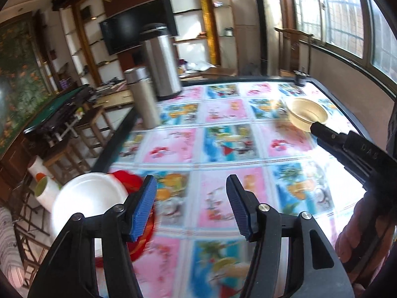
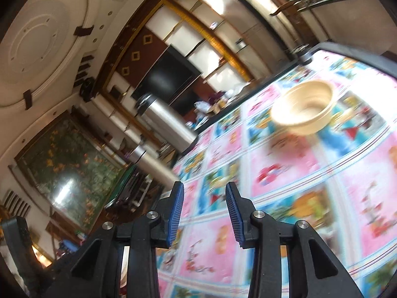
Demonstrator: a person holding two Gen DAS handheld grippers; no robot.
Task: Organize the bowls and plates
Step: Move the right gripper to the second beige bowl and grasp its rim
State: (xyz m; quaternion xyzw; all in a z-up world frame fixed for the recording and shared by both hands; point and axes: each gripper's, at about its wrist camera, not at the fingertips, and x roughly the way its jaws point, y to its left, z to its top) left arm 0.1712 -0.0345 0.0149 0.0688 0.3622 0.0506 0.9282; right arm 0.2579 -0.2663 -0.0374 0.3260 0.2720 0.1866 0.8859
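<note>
A beige bowl (image 1: 307,114) stands upright on the patterned tablecloth (image 1: 223,149) at the far right; the right wrist view has the beige bowl (image 2: 302,109) ahead, blurred. A white bowl (image 1: 86,198) rests on a red dish (image 1: 129,181) at the table's near left edge, just left of my left gripper (image 1: 191,193). That gripper hangs open over the cloth with nothing between its blue pads (image 1: 146,206). My right gripper (image 2: 204,191) is open and empty, tilted, short of the beige bowl. In the left wrist view its black body (image 1: 347,146) reaches toward that bowl, held by a hand (image 1: 359,236).
A slim steel flask (image 1: 144,96) and a large steel dispenser (image 1: 161,62) stand at the table's far left. A small black object (image 1: 300,77) sits on the far edge. Wooden stools (image 1: 82,129) and white containers (image 1: 42,181) are on the floor past the left edge.
</note>
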